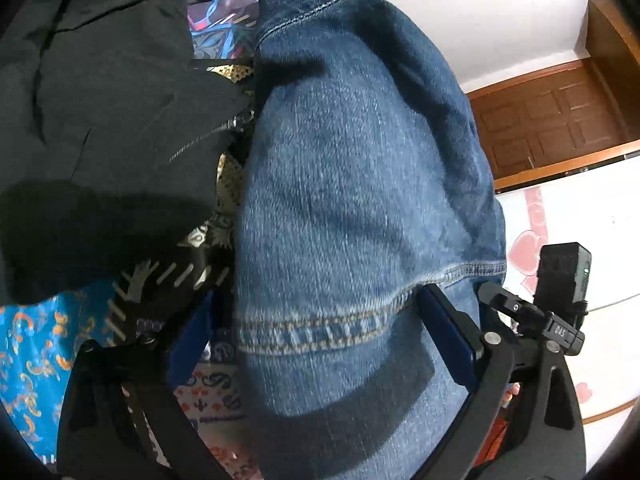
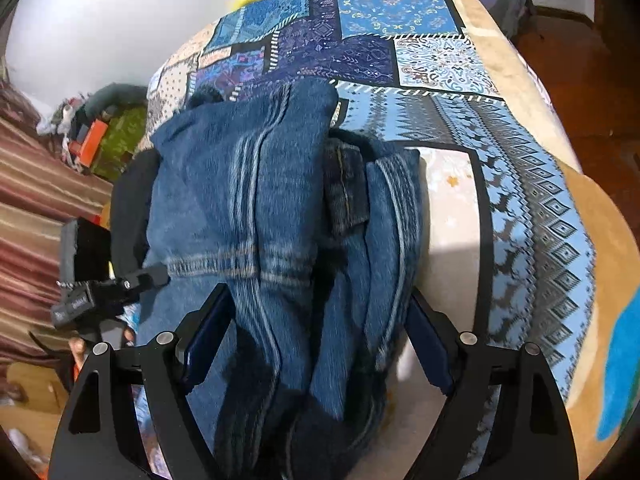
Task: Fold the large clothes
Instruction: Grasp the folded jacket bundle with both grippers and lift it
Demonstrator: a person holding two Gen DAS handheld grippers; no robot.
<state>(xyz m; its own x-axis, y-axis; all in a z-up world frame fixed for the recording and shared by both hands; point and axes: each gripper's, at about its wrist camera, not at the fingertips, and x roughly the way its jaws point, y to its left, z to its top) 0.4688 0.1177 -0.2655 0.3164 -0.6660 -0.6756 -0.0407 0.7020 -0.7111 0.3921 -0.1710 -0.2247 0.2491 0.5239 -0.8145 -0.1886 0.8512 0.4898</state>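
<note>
The left wrist view is showing what the right one is not: a black garment (image 1: 100,120) filling the upper left of the frame, a brown door (image 1: 552,124) at the right edge, and a white sheet with pink hearts (image 1: 532,240) beneath it. The right wrist view alone is showing the patchwork bedspread (image 2: 400,40) spreading across the upper right, with a striped curtain (image 2: 32,220) at the left edge.

The jeans (image 1: 352,200) are filling the centre of both views, lying bunched on the bed. In the left view they are appearing as one broad, faded blue panel with a stitched hem crossing low in the frame. In the right view they (image 2: 248,200) are gathering into thick folds, seams running lengthwise.

The left tongs (image 1: 316,352) are standing wide, denim lying between the two blue pads; whether the pads are pressing on it is hard to make out, as the left finger is blurring into shadow. The right tongs (image 2: 320,340) are also spread wide around the thick bundle of jeans, both pads sitting against its sides. The lower ends of the jeans are being cut off by the frame bottom in both views.
</note>
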